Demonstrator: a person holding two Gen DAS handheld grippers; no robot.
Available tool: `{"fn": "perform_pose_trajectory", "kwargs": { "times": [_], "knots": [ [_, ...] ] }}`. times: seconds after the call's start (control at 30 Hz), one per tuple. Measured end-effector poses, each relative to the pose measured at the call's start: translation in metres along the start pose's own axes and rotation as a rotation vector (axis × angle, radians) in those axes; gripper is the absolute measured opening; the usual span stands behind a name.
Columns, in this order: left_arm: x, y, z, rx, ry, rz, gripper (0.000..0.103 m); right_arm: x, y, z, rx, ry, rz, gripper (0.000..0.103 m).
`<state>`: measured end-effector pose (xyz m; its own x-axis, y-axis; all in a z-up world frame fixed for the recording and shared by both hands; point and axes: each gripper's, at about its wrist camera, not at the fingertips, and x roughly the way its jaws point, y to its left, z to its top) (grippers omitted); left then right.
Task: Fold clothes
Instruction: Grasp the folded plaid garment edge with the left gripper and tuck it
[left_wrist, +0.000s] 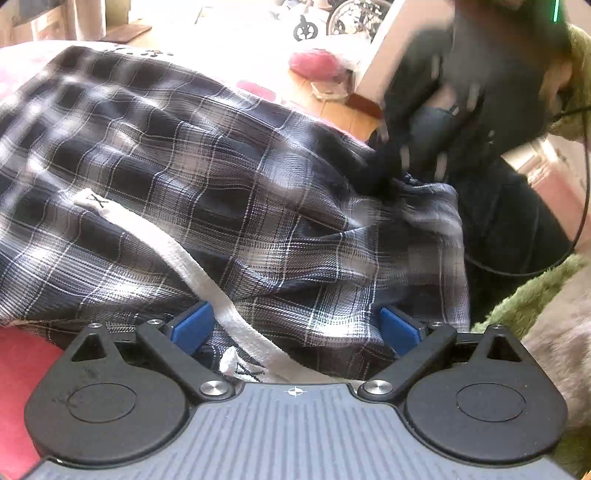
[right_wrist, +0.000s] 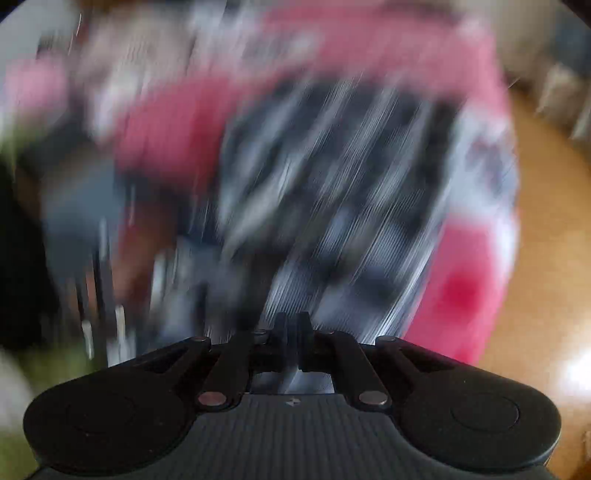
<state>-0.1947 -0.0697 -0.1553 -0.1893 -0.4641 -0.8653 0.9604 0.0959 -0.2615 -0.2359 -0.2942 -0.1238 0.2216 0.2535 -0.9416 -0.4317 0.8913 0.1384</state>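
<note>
A navy and white plaid garment (left_wrist: 221, 166) lies rumpled over a pink bed cover (left_wrist: 22, 362), with a white ribbed band (left_wrist: 177, 251) running across it. My left gripper (left_wrist: 295, 326) is open, its blue pads (left_wrist: 192, 326) wide apart, and cloth and the band lie between them. The right gripper (left_wrist: 424, 140), blurred, sits at a bunched corner of the garment on the far right. In the heavily blurred right wrist view, the right gripper (right_wrist: 291, 325) has its fingers pressed together over the plaid garment (right_wrist: 332, 184), apparently pinching the cloth.
A person in dark clothes (left_wrist: 517, 221) stands at the right, with a green fuzzy cover (left_wrist: 524, 295) beside them. Wooden floor (right_wrist: 546, 221) lies past the bed edge. A cardboard box (left_wrist: 388, 55) and a pink cushion (left_wrist: 317, 62) sit beyond the bed.
</note>
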Motion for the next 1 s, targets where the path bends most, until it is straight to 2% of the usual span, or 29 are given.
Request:
{"fn": "perform_pose_trajectory", "kwargs": {
  "times": [0.03,0.1,0.17,0.3,0.37,0.43,0.5,0.57,0.63,0.73,0.8,0.87,0.97,1.0],
  "knots": [
    [0.0,-0.001,0.0,0.004,0.004,0.006,0.097,0.011,0.006,-0.009,-0.026,0.054,-0.028,0.003],
    [0.001,-0.003,-0.001,0.013,0.012,0.017,0.097,0.013,0.014,-0.018,-0.062,0.061,-0.094,0.004],
    [0.001,-0.005,-0.002,0.022,0.02,0.028,0.097,-0.003,0.015,-0.012,-0.026,0.036,-0.102,0.004],
    [-0.003,-0.004,-0.009,0.027,0.028,0.043,0.098,-0.023,0.022,-0.009,-0.048,-0.047,-0.03,0.005],
    [-0.006,-0.004,-0.01,0.03,0.029,0.055,0.097,-0.006,0.026,-0.016,-0.059,0.0,0.007,0.005],
    [-0.009,-0.003,-0.01,0.032,0.028,0.069,0.097,0.01,0.027,-0.023,-0.053,0.043,0.001,0.005],
    [-0.023,0.005,-0.012,-0.001,-0.003,0.105,0.097,0.001,0.026,-0.015,-0.043,0.025,-0.011,0.005],
    [-0.044,0.019,-0.016,-0.074,-0.067,0.141,0.097,-0.013,0.026,0.0,-0.031,-0.007,-0.016,0.005],
    [-0.067,0.034,-0.024,-0.17,-0.14,0.184,0.097,-0.028,0.028,0.02,-0.03,-0.081,-0.001,0.005],
    [-0.091,0.059,-0.035,-0.337,-0.257,0.245,0.097,-0.03,0.037,0.049,-0.049,-0.168,0.017,0.007],
    [-0.103,0.076,-0.051,-0.446,-0.32,0.29,0.097,-0.021,0.043,0.065,-0.05,-0.2,0.032,0.018],
    [-0.106,0.089,-0.064,-0.533,-0.361,0.318,0.097,-0.002,0.045,0.072,-0.023,-0.202,0.066,0.019],
    [-0.105,0.108,-0.072,-0.626,-0.401,0.326,0.091,0.036,0.043,0.072,-0.005,-0.095,0.054,0.02],
    [-0.104,0.114,-0.073,-0.654,-0.413,0.327,0.085,0.043,0.042,0.072,0.0,-0.074,0.053,0.02]
  ]
}}
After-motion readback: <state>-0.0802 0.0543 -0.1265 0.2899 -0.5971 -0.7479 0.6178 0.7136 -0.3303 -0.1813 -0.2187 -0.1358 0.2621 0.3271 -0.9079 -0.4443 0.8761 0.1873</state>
